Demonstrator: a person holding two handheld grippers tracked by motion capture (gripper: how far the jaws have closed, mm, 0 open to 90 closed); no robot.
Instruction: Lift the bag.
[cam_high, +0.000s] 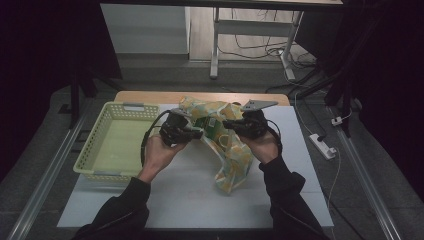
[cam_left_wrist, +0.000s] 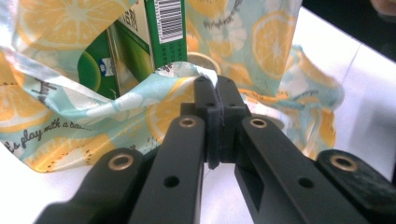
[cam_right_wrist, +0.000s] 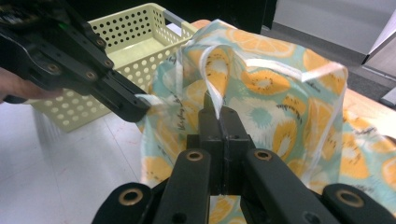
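Note:
A fabric bag (cam_high: 233, 161) printed with orange and kiwi slices stands in the middle of the white table (cam_high: 175, 197), with part of it trailing toward me. My left gripper (cam_high: 198, 134) is shut on the bag's near rim (cam_left_wrist: 187, 70). My right gripper (cam_high: 228, 123) is shut on the rim at the opposite side, pinching a white-edged fold (cam_right_wrist: 215, 93). Between them the bag's mouth is held apart. A green carton (cam_left_wrist: 140, 42) with a barcode stands upright inside, also visible from above as the carton (cam_high: 205, 125). In the right gripper view the left gripper (cam_right_wrist: 133, 106) pinches the cloth's edge.
A pale yellow-green perforated basket (cam_high: 95, 137) sits on the table's left side, seen behind the bag as the basket (cam_right_wrist: 140, 28). A power strip (cam_high: 323, 145) and cables lie on the floor to the right. A table leg frame (cam_high: 215, 45) stands beyond the far edge.

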